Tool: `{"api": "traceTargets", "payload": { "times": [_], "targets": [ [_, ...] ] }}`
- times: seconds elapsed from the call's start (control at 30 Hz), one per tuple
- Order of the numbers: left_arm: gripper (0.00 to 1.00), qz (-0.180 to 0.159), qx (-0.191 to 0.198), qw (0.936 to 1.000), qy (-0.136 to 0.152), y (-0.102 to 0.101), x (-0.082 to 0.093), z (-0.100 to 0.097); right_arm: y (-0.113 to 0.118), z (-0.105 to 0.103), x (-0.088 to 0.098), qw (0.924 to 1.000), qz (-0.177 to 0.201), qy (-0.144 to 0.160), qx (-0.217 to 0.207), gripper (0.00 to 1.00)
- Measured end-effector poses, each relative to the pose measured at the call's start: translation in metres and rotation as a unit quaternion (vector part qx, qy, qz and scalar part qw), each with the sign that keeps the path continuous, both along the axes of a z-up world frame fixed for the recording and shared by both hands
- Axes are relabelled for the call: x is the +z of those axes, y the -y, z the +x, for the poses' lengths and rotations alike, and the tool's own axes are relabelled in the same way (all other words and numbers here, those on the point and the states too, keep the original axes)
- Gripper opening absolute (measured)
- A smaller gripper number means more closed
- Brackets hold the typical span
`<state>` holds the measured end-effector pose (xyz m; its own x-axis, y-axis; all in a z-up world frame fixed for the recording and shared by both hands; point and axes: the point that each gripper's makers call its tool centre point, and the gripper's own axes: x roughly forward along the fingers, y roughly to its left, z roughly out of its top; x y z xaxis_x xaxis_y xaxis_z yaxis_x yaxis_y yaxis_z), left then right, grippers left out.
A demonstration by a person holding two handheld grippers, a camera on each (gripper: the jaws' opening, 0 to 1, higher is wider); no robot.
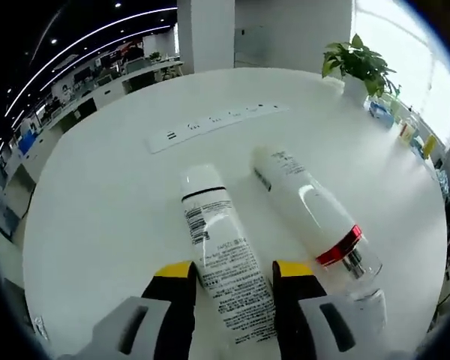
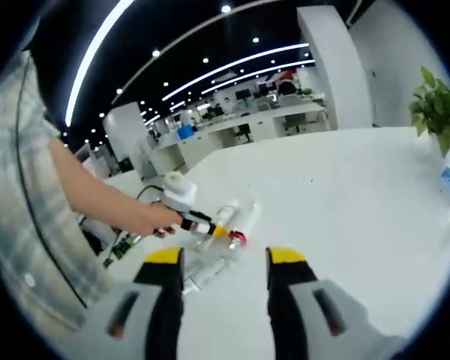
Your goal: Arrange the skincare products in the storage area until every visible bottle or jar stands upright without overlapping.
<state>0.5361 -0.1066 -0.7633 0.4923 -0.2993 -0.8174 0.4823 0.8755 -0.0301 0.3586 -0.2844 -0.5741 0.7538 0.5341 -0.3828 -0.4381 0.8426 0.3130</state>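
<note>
Two white skincare bottles lie on their sides on the round white table point(image 1: 97, 210). The white tube with a black band and printed label point(image 1: 219, 247) lies between the jaws of my left gripper point(image 1: 234, 271), which flank it and stand open. To its right lies a longer white bottle with a red band and clear cap point(image 1: 311, 214). In the right gripper view, my right gripper point(image 2: 225, 264) is open and holds nothing, above the table and short of the bottles point(image 2: 229, 225). A person's hand holds the left gripper point(image 2: 199, 222) over them.
A white power strip point(image 1: 217, 120) lies across the table beyond the bottles. A potted plant point(image 1: 360, 64) stands at the far right edge, with small items beside it. The person's sleeve and arm point(image 2: 52, 195) are at the left. Office desks stand behind.
</note>
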Motion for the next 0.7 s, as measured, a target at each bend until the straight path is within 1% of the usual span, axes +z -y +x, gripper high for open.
{"api": "traceTargets", "payload": {
  "times": [0.03,0.1,0.2,0.37,0.43,0.5,0.57,0.6,0.63,0.7],
  "targets": [
    [0.39,0.005,-0.009,0.9999,-0.004,0.0,0.0,-0.001,-0.001,0.0,0.0,1.0,-0.002,-0.001,0.003,0.42],
    [0.38,0.005,-0.013,0.9999,-0.005,0.0,0.001,-0.003,-0.002,0.0,0.0,1.0,-0.002,0.0,0.004,0.42],
    [0.34,-0.002,-0.005,0.9999,-0.014,0.0,0.001,-0.005,-0.001,0.001,0.0,1.0,0.0,-0.001,0.003,0.42],
    [0.29,-0.001,-0.012,0.9995,-0.029,0.0,0.002,-0.008,-0.003,-0.001,-0.001,1.0,0.003,-0.003,0.003,0.42],
    [0.27,-0.011,-0.007,0.9993,-0.034,0.0,0.002,-0.011,-0.004,-0.001,-0.001,1.0,0.003,-0.003,0.004,0.42],
    [0.25,-0.013,-0.016,0.9991,-0.037,0.001,0.002,-0.012,-0.005,-0.001,0.0,1.0,0.004,-0.002,0.005,0.42],
    [0.24,-0.026,-0.026,0.9982,-0.047,0.004,0.003,-0.013,-0.006,0.0,0.002,1.0,0.004,0.001,0.006,0.42],
    [0.23,-0.037,-0.023,0.9976,-0.054,0.006,0.004,-0.016,-0.007,0.001,0.002,1.0,0.004,0.001,0.006,0.42],
    [0.23,-0.046,-0.018,0.997,-0.059,0.004,0.004,-0.014,-0.008,0.001,0.002,1.0,0.004,0.001,0.008,0.42],
    [0.22,-0.058,-0.007,0.996,-0.068,0.003,0.006,-0.017,-0.009,0.001,0.003,0.9999,0.003,0.002,0.01,0.42]
  ]
}}
